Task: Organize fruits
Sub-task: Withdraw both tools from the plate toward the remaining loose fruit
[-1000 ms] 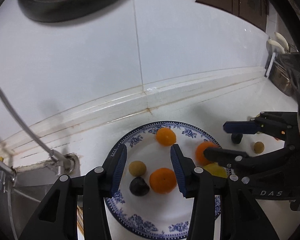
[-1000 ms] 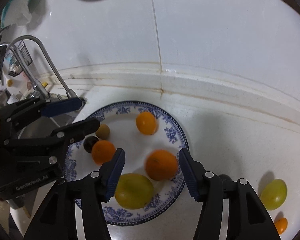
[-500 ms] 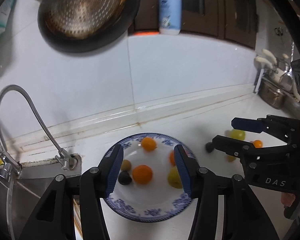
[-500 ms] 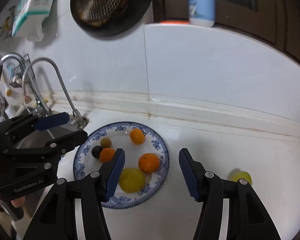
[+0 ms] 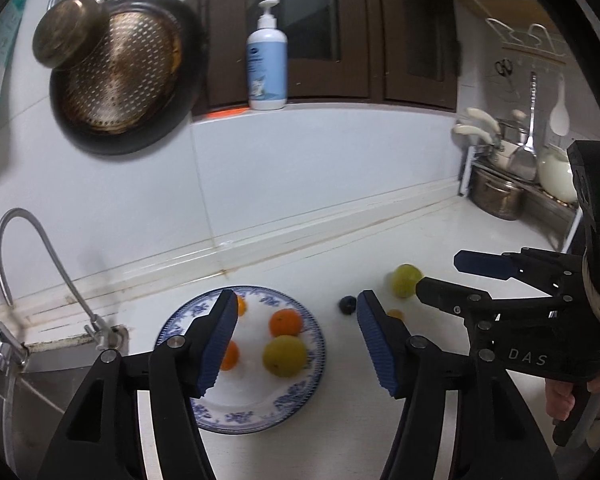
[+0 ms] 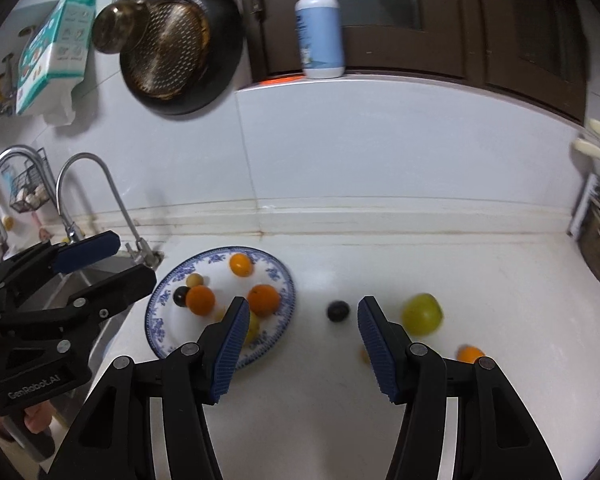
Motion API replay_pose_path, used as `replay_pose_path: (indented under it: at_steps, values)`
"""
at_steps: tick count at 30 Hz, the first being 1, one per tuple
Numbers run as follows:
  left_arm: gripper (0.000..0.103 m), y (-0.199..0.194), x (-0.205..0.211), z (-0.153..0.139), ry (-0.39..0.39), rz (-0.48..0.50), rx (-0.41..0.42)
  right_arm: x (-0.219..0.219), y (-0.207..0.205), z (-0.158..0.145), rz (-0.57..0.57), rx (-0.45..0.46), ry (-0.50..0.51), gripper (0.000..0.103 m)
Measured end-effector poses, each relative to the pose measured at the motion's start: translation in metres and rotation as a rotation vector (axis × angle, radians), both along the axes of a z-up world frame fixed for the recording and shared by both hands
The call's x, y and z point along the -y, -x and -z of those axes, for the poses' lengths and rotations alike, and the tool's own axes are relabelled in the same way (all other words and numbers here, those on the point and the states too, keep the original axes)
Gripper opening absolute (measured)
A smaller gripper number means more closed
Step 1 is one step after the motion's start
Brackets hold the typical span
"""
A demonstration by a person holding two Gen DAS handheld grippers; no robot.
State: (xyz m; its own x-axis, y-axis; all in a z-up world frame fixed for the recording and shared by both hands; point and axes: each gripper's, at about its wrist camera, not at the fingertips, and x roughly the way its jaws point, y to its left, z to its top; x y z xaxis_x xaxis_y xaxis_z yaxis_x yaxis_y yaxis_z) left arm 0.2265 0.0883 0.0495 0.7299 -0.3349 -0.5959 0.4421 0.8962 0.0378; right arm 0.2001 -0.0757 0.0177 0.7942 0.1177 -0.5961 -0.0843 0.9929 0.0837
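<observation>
Both grippers hang empty: left gripper (image 5: pixel 296 336) just spread its jaws, right gripper (image 6: pixel 300 344) gapes too. Oranges sit on the blue-patterned white plate (image 6: pixel 278 334); round green fruit (image 6: pixel 422 314) lies right of it on the white counter (image 6: pixel 480 264).

Ahead of you a dark frying pan (image 5: pixel 126 80) hangs on the white tiled wall (image 5: pixel 300 168), with a small brass ladle (image 5: pixel 66 36) overlapping its upper left edge. A pump bottle (image 5: pixel 267 64) of blue soap stands on the ledge below the dark wooden cabinet doors (image 5: pixel 356 28). To your left a curved steel tap (image 5: pixel 40 256) rises beside the sink (image 5: pixel 32 364), and in the right wrist view a teal and white packet (image 6: pixel 54 46) hangs on the wall above it. At the far right of the bench (image 5: pixel 440 232) a steel pot (image 5: pixel 496 196) sits in a rack, with a metal ladle (image 5: pixel 526 140) and a white spoon (image 5: pixel 560 108) hanging above.
</observation>
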Motion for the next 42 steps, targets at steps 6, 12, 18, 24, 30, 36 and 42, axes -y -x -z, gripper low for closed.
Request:
replay_pose_path:
  at_steps: [6, 12, 18, 24, 30, 36, 42]
  values:
    - [0.063, 0.005, 0.020, 0.006, 0.007, 0.027, -0.014, 0.022, 0.020, 0.000, 0.081, 0.017, 0.027, 0.057]
    - [0.063, 0.006, 0.045, 0.013, 0.003, 0.034, -0.027, 0.049, 0.027, 0.005, 0.123, 0.009, 0.034, 0.057]
    - [0.063, 0.003, 0.071, 0.021, 0.010, 0.021, -0.047, 0.075, 0.023, 0.009, 0.115, -0.014, 0.035, 0.057]
    - [0.063, -0.004, 0.094, 0.034, 0.007, 0.013, -0.075, 0.099, 0.018, 0.015, 0.109, -0.032, 0.044, 0.057]
    - [0.063, -0.012, 0.113, 0.053, -0.013, 0.009, -0.105, 0.122, 0.009, 0.028, 0.114, -0.067, 0.031, 0.057]
    - [0.063, -0.023, 0.127, 0.079, -0.037, 0.010, -0.151, 0.138, -0.004, 0.050, 0.114, -0.124, 0.026, 0.057]
    - [0.063, -0.036, 0.135, 0.103, -0.047, 0.023, -0.195, 0.149, -0.015, 0.074, 0.114, -0.170, 0.020, 0.057]
